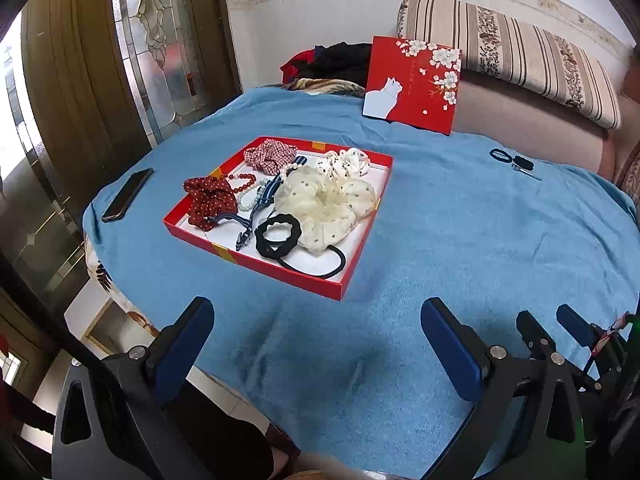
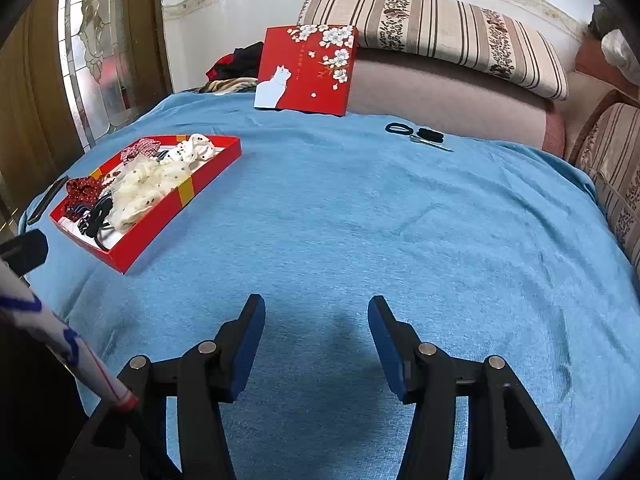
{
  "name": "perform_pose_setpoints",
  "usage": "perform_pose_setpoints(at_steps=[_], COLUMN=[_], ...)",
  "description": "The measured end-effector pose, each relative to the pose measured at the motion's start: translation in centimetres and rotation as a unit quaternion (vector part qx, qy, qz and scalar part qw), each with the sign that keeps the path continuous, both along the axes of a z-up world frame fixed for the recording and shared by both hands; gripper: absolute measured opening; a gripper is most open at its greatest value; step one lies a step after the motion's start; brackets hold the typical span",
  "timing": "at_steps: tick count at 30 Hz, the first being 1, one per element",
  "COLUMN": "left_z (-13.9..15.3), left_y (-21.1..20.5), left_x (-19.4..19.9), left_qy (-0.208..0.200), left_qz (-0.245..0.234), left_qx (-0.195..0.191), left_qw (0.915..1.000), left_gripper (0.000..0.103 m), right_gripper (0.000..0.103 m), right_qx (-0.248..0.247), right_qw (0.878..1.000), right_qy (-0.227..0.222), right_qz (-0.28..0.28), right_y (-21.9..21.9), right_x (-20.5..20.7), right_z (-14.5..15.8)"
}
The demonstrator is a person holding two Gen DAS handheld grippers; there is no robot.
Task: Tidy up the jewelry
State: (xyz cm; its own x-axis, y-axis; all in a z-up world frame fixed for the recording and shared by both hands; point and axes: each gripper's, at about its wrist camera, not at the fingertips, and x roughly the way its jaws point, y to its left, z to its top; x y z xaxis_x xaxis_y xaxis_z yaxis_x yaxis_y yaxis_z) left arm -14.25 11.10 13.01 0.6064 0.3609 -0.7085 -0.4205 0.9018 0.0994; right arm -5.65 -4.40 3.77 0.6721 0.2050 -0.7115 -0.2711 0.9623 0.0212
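Observation:
A shallow red box [image 1: 256, 266] [image 2: 160, 220] lies on the blue cloth. It holds a large cream scrunchie [image 1: 324, 204], a white dotted scrunchie [image 1: 344, 162], a red dotted scrunchie [image 1: 210, 200], a checked one [image 1: 266, 156], black hair ties [image 1: 278, 236] and bead bracelets [image 1: 246, 186]. Its red lid with a white cat [image 1: 412, 84] [image 2: 306, 70] leans against the sofa. My left gripper [image 1: 316, 320] is open and empty, near the box's front edge. My right gripper [image 2: 316, 316] is open and empty over bare cloth, right of the box.
A black phone [image 1: 127, 194] lies left of the box. A black hair tie [image 2: 398, 128], a small black object [image 2: 430, 135] and a metal clip [image 2: 430, 143] lie at the far right of the cloth. A striped sofa cushion [image 2: 432, 28] is behind. The cloth's edge falls off at the left.

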Motion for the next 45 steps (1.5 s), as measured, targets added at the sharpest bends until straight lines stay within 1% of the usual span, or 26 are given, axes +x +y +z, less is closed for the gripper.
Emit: perform_pose_setpoints(at_steps=[12,20,29,36,45], left_z=[-0.8,-1.3,-1.7,-1.7,-1.9], left_y=[-0.7,-0.6,-0.3,0.1,-0.1], left_x=[0.1,0.2,-0.1,-0.2,-0.2], left_qy=[0.007,0.006,0.005,0.005,0.008], left_qz=[-0.011,-0.02,-0.013,-0.012,-0.009], left_qx=[-0.006,-0.027,-0.018,-0.036,-0.029], left_qw=[0.9999,0.9994,0.9997,0.9993,0.9995], left_gripper=[0.103,0.103,0.103,0.103,0.103], right_gripper=[0.058,0.059,0.062,0.062,0.065], right_qx=[-0.007,-0.007,-0.008,-0.005,-0.004], right_qw=[1.0,1.0,0.999,0.999,0.999], right_qy=[-0.006,-0.013,-0.022,-0.031,-0.05], right_qz=[0.006,0.012,0.022,0.023,0.019], right_y=[0.1,0.5,1.7,1.9,2.0], right_x=[-0.2,-0.5,-1.1,-1.5,-2.0], right_z=[0.0,0.4,0.8,1.2,1.9])
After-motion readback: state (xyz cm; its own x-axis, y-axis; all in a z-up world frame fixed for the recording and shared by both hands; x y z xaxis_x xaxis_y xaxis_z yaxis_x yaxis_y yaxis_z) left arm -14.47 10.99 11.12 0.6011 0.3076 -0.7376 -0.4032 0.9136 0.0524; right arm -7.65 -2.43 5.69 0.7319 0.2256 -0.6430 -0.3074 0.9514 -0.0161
